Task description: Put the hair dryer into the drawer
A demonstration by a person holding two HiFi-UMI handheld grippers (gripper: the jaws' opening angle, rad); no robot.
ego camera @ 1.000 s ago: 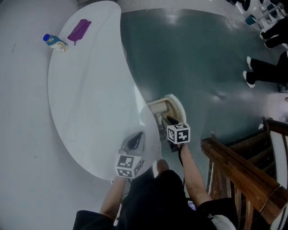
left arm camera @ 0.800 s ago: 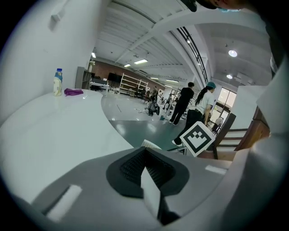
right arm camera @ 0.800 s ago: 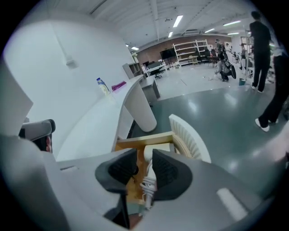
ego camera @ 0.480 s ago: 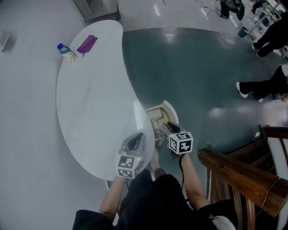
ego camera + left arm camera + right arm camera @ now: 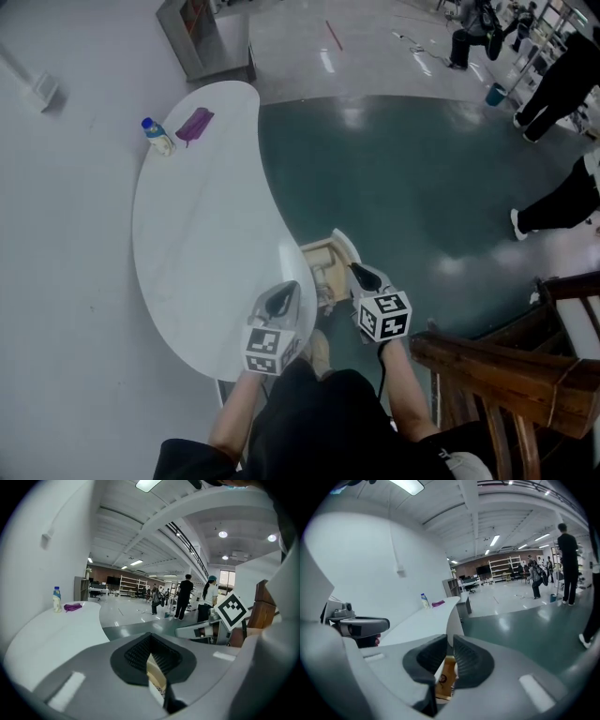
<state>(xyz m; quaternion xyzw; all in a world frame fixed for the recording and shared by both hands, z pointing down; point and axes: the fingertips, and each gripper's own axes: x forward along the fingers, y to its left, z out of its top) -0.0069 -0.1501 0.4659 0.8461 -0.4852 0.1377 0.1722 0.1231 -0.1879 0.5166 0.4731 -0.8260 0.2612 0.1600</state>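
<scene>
The wooden drawer (image 5: 322, 255) stands pulled out from under the white curved table (image 5: 197, 234). Something pale lies inside it; I cannot tell whether it is the hair dryer. My left gripper (image 5: 284, 292) hovers over the table's near edge, its pads together and empty (image 5: 151, 637). My right gripper (image 5: 359, 272) hangs above the drawer's right side. Its jaws have just been closing and stand a narrow slit apart with nothing between them (image 5: 450, 639). Through that slit I see the drawer's wooden inside (image 5: 446, 677) below.
A bottle (image 5: 159, 136) and a purple item (image 5: 195, 124) sit at the table's far end. A brown wooden railing (image 5: 497, 361) is close on my right. A grey cabinet (image 5: 202, 37) stands beyond the table. People (image 5: 562, 202) stand on the green floor at right.
Both grippers have risen, the right one up and away from the drawer. The table and drawer look smaller and farther below, and more of the room shows.
</scene>
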